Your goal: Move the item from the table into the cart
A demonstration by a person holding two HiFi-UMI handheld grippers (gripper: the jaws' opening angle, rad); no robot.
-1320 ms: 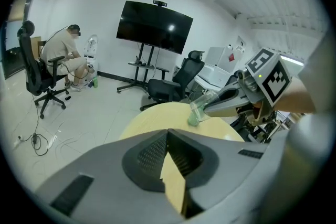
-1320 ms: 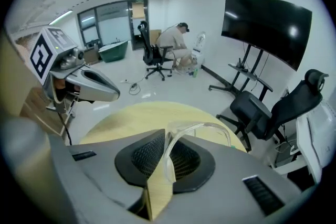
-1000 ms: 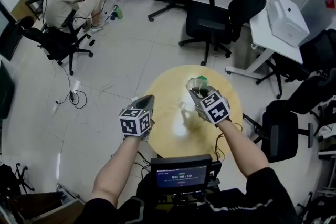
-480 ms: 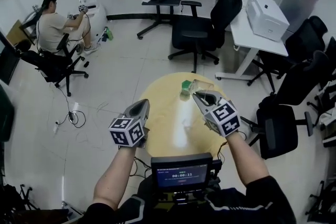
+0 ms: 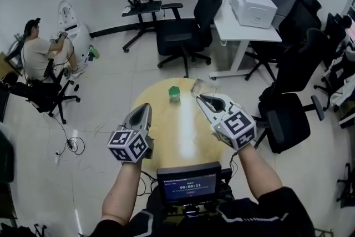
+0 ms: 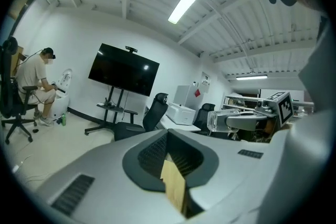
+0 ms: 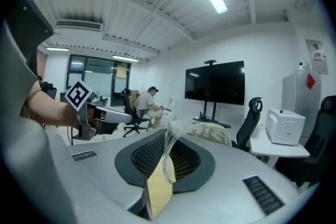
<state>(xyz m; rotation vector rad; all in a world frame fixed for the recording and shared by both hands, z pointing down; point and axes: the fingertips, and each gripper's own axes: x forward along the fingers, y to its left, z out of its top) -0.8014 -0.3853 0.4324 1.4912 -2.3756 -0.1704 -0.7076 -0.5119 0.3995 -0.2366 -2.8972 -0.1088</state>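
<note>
My right gripper [image 5: 201, 98] is shut on the rim of a clear plastic cup [image 5: 203, 87] and holds it above the far edge of the round wooden table [image 5: 166, 139]. In the right gripper view the cup [image 7: 209, 132] sticks out sideways past the closed jaws of that gripper [image 7: 165, 148]. A small green item [image 5: 175, 92] sits on the table's far side, left of the cup. The left gripper [image 5: 145, 108] hovers over the table's left part, jaws together with nothing in them. The left gripper view shows its jaws [image 6: 168, 145], with the cup [image 6: 218, 120] off to the right.
A small screen [image 5: 189, 185] is mounted at my chest. Black office chairs [image 5: 180, 36] stand beyond the table and another [image 5: 285, 119] to its right. A white desk [image 5: 244, 25] carries a printer [image 5: 252, 4]. A person [image 5: 39, 55] sits at far left. No cart shows.
Both grippers have risen, and the cup has come up with the right one. The green item stays on the table. The head view has tilted up toward the room.
</note>
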